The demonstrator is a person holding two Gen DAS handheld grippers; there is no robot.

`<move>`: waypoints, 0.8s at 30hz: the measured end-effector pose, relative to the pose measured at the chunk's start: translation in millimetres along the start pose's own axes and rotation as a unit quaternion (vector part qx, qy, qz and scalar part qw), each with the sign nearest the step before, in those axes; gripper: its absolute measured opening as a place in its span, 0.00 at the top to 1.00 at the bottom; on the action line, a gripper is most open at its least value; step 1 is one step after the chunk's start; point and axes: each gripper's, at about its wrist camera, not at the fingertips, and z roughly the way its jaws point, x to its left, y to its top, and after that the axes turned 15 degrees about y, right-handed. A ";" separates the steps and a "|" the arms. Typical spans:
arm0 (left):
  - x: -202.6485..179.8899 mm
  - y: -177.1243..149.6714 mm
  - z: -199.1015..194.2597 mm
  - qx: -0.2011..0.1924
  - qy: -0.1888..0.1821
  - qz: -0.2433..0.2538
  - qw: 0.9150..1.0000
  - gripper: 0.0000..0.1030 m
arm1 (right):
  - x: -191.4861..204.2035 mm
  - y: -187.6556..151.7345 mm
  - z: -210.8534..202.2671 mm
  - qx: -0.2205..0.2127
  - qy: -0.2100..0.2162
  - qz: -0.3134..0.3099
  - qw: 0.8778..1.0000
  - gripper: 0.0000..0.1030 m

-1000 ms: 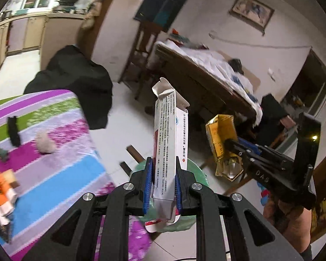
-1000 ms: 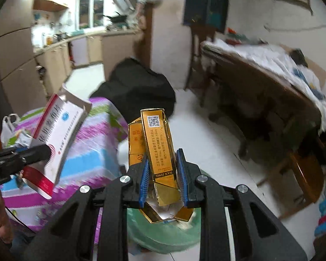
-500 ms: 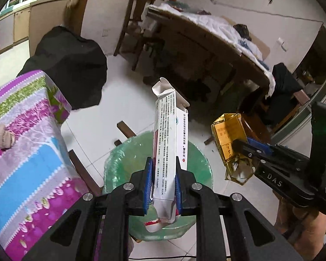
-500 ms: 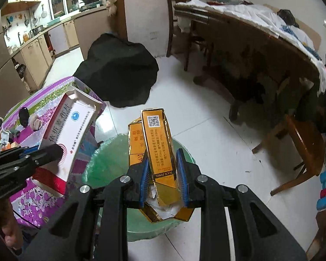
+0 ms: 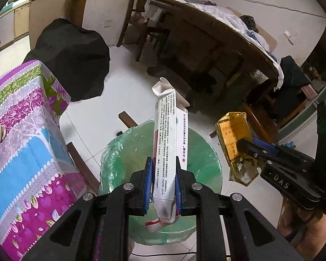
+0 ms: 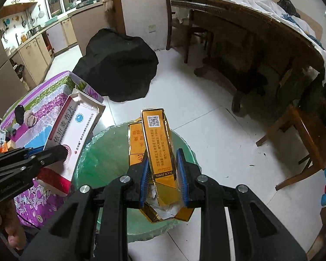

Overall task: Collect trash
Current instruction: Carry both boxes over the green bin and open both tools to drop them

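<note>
**both boxes over bin, drop pending**

step: carry done by the look of it, release not yet. l gripper [image 5: 162, 183] clamped narrow on white box [image 5: 167, 150], pads pressing both sides, box upright w/ open flap on top. r gripper [image 6: 164, 175] clamped on gold box [image 6: 159, 143], crushed foil end hanging below the pads.

location: both boxes sit above the bin [image 5: 204, 152] w/ green liner, on floor just beside striped table [image 5: 21, 130]. gold box reads closer to the bin's rim in l view, inside it in r view, so can't tell exactly.

next: prob. open both jaws, let 2 boxes fall into liner; nudge r inward 1st if in doubt.

text: gold box: "nanjing", qr code, more chinese too small to read. white box: "依折麦布片", blue round logo, red band. r gripper body: "das".
</note>
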 end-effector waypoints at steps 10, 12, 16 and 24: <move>-3.1 0.7 5.0 0.003 0.002 -0.001 1.000 0.82 | -6.4 -1.9 4.7 0.004 0.002 0.001 1.000 0.78; -2.4 1.0 7.1 0.005 0.001 -0.003 1.000 0.82 | -7.0 -1.4 5.2 0.004 0.001 0.001 1.000 0.78; -2.8 0.1 12.4 0.011 0.001 -0.003 1.000 0.82 | -8.1 -1.8 7.3 0.006 0.006 0.001 1.000 0.78; -4.1 -1.4 20.6 0.025 0.005 -0.001 1.000 0.78 | -12.6 -3.0 10.6 0.004 0.014 0.009 1.000 0.76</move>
